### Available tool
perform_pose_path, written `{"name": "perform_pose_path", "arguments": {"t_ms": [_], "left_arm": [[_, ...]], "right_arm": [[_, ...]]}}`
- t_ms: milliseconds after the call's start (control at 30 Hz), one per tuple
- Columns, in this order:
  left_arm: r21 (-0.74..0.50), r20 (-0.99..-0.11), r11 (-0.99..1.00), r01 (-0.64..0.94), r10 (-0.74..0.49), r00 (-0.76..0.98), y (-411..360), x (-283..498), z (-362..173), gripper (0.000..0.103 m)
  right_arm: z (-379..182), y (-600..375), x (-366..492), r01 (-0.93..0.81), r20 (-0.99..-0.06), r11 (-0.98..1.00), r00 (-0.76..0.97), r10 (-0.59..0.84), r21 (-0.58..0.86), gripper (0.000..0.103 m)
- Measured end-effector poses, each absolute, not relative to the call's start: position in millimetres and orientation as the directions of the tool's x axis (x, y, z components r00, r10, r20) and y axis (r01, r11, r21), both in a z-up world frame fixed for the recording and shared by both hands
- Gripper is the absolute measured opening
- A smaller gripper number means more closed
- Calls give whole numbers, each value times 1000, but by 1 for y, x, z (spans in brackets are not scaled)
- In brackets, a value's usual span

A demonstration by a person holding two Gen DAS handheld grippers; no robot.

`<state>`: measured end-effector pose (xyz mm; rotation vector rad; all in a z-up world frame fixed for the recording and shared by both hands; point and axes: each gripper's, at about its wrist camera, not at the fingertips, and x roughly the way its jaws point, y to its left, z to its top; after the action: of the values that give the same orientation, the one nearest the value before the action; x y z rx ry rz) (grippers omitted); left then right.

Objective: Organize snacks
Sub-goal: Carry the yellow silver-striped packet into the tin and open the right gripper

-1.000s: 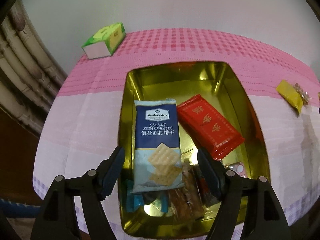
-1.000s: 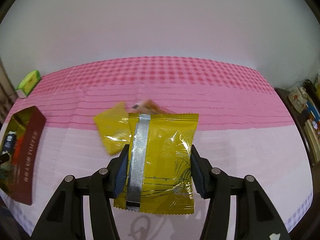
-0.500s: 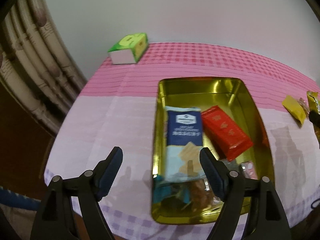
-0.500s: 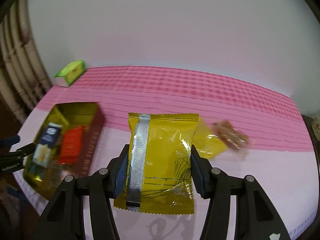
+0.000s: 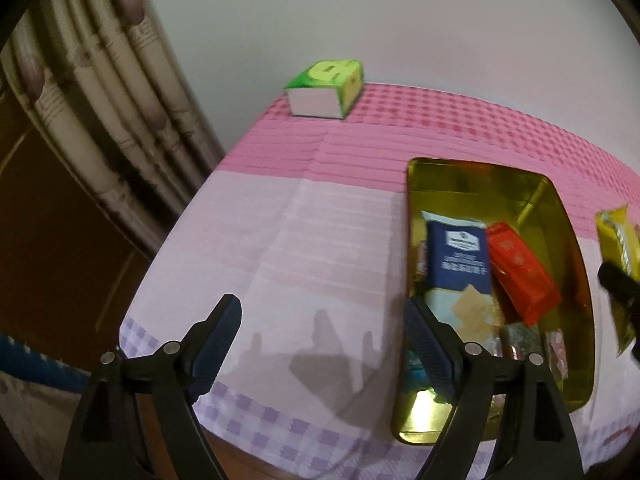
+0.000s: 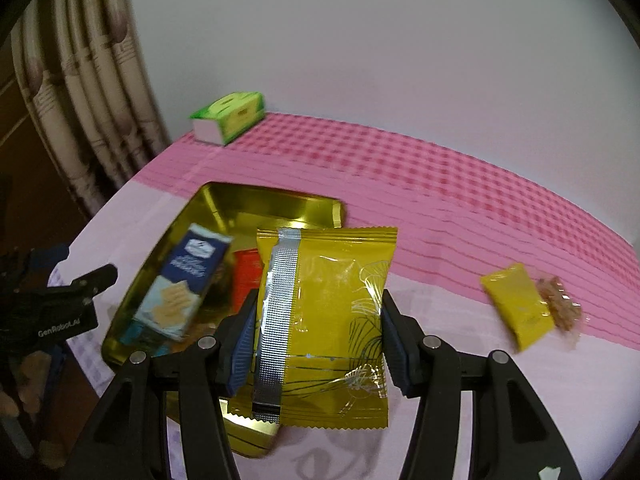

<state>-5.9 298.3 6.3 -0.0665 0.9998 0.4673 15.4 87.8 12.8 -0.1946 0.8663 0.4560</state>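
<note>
A gold tin [image 5: 460, 172] [image 6: 256, 198] lies on the pink cloth and holds a blue cracker pack [image 5: 458, 262] [image 6: 180, 284], a red packet [image 5: 520, 272] [image 6: 246, 280] and small sweets. My right gripper [image 6: 316, 340] is shut on a large yellow snack bag [image 6: 332, 312] and holds it over the tin's near right side; the bag shows at the right edge of the left wrist view [image 5: 616, 232]. My left gripper [image 5: 320, 340] is open and empty, over bare cloth left of the tin.
A green tissue box [image 5: 326, 88] [image 6: 228, 116] stands at the table's far left corner. A small yellow packet [image 6: 518, 304] and a clear-wrapped snack [image 6: 560, 306] lie on the cloth to the right. Curtains [image 5: 100, 120] hang left of the table.
My left gripper has pulled back and swung left, off the tin. My right gripper has carried the yellow bag left, from the loose snacks to over the tin.
</note>
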Motion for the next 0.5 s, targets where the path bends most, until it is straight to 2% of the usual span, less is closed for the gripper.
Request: {"name": "perform_pose_path", "arguments": {"t_ms": [500], "left_arm": [[135, -843, 892, -430, 332, 423, 332, -14, 10, 84]], "right_arm": [[-13, 134, 17, -478, -815, 878, 508, 278, 1, 51]]}}
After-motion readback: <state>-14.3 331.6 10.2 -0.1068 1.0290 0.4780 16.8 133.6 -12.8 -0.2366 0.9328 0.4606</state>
